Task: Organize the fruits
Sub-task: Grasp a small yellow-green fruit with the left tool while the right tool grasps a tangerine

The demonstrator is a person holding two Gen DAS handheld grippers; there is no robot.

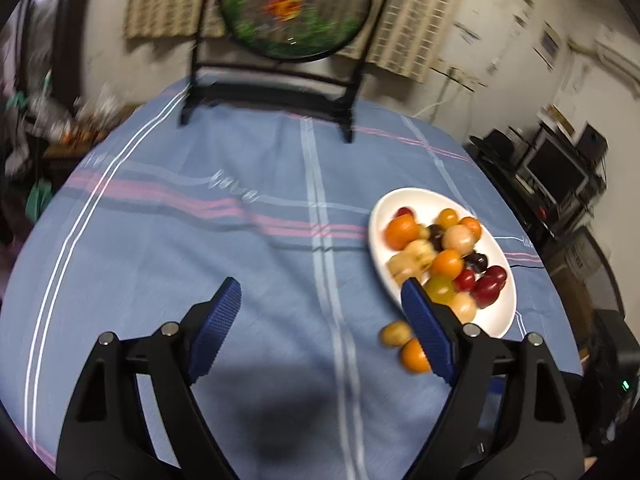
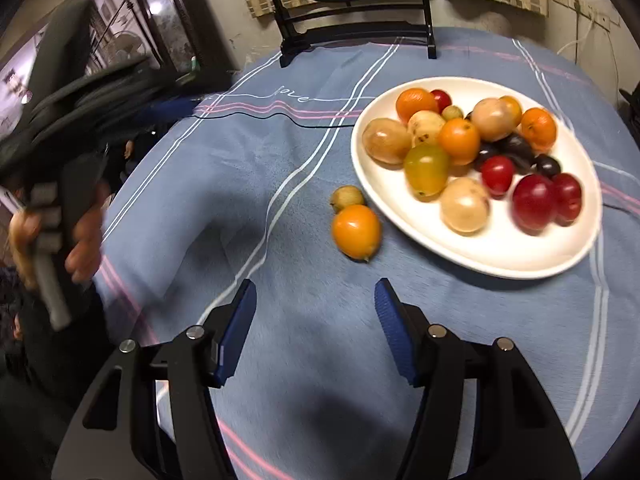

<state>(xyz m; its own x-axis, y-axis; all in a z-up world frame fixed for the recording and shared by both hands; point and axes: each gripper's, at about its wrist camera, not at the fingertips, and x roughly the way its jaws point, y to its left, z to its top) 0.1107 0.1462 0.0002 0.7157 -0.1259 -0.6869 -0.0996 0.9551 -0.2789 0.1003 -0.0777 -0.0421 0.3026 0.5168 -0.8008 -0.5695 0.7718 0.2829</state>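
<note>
A white oval plate (image 2: 500,256) holds several fruits: oranges, red and dark plums, pale yellow-brown fruits and a green-yellow one (image 2: 426,170). Two fruits lie loose on the blue cloth beside the plate: an orange one (image 2: 356,232) and a small yellow-brown one (image 2: 347,197). My right gripper (image 2: 316,300) is open and empty, just in front of the loose orange fruit. My left gripper (image 1: 320,292) is open and empty; its right finger (image 1: 426,328) overlaps the plate (image 1: 500,320) and hides part of the loose orange fruit (image 1: 414,355); the small fruit (image 1: 395,333) lies beside it.
The round table wears a blue cloth (image 1: 240,240) with white and pink stripes. A black stand with a round painted panel (image 1: 296,8) stands at the far edge. In the right wrist view the left gripper and the hand holding it (image 2: 60,200) show blurred at left. A thin black cable (image 2: 280,114) crosses the cloth.
</note>
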